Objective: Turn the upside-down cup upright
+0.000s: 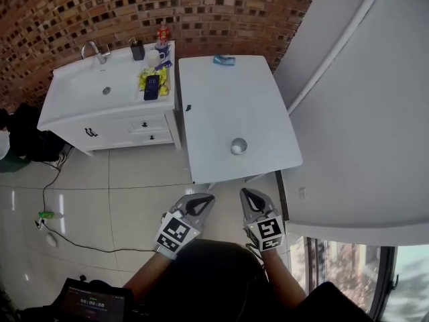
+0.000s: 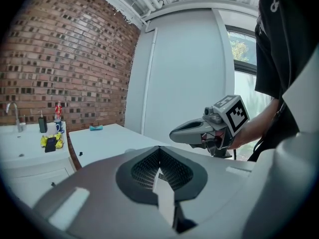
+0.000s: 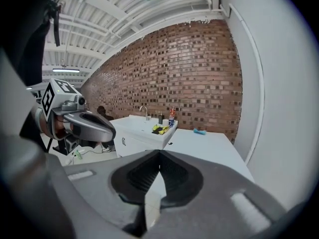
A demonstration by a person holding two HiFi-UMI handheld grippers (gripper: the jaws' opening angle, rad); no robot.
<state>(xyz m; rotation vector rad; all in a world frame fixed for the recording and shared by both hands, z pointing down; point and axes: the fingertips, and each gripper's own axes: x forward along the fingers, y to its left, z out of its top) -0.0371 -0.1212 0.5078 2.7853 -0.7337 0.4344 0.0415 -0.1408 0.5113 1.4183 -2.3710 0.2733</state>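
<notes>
Cup [image 1: 238, 146] stands with vertical axis on table [image 1: 221, 99], frame centre; I see left gripper [image 1: 200, 204] and right gripper [image 1: 252, 200] closed, empty.

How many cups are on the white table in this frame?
1: the cup stands close to the near edge of the table, about midway across. The whole tabletop is in view, so none is hidden.
</notes>
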